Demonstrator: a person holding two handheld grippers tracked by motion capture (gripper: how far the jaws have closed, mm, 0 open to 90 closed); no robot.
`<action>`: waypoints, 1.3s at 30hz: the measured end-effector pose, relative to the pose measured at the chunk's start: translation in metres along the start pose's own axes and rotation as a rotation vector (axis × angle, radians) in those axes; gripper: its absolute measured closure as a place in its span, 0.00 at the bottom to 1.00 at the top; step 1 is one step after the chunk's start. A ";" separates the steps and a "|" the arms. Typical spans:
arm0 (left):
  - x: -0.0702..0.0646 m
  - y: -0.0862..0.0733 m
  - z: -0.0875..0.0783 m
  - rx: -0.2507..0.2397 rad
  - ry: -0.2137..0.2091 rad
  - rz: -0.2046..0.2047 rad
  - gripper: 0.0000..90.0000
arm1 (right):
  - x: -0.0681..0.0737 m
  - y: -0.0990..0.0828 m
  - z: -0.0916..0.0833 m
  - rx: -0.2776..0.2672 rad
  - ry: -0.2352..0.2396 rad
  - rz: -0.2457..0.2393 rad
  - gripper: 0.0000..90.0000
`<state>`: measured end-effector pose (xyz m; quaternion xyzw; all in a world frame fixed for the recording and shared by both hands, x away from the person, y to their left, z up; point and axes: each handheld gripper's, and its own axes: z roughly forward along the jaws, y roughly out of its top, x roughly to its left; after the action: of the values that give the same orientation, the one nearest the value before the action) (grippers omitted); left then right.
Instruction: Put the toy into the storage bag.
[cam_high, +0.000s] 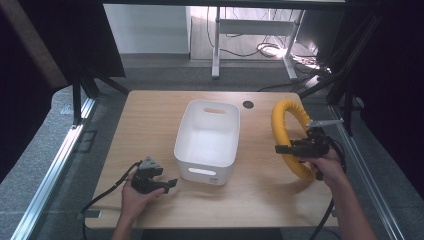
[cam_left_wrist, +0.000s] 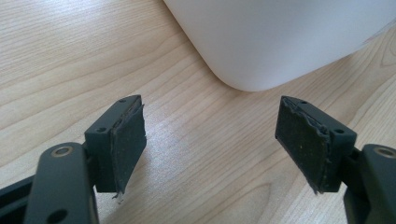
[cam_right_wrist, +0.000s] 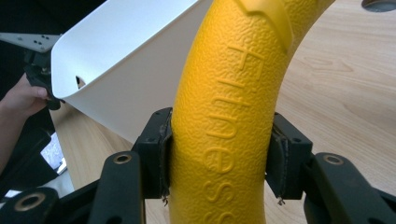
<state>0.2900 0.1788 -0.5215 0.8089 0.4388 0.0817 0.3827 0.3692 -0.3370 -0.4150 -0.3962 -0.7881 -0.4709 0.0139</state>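
A thick yellow foam ring (cam_high: 286, 131) stands tilted up at the right of the table, and my right gripper (cam_high: 284, 149) is shut on its near arc. Up close in the right gripper view, both black pads press into the textured yellow ring (cam_right_wrist: 229, 116), my right gripper (cam_right_wrist: 219, 156) clamped around it. At the table's front left my left gripper (cam_high: 172, 184) rests in a hand, pointing toward the white bin (cam_high: 184, 142). Its jaws stand wide apart in the left gripper view, my left gripper (cam_left_wrist: 210, 140) holding nothing over bare wood.
The white plastic bin (cam_left_wrist: 280, 42) with handle slots sits at the table's middle, its near corner just beyond the left jaws. A round dark cable hole (cam_high: 248, 104) lies at the back. Black frame posts flank the table; cables trail from both grippers.
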 end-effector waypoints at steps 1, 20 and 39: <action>0.000 0.000 0.000 -0.001 -0.001 0.000 0.27 | 0.000 0.000 -0.001 -0.007 -0.003 -0.001 0.55; 0.000 0.001 -0.001 -0.004 -0.001 -0.002 0.27 | -0.001 -0.002 -0.021 -0.165 -0.044 0.000 0.56; -0.001 0.002 0.000 -0.002 0.000 0.006 0.27 | 0.008 -0.002 -0.047 -0.367 -0.006 -0.006 0.55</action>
<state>0.2903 0.1777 -0.5199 0.8097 0.4364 0.0833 0.3834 0.3457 -0.3684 -0.3871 -0.3913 -0.6902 -0.6054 -0.0623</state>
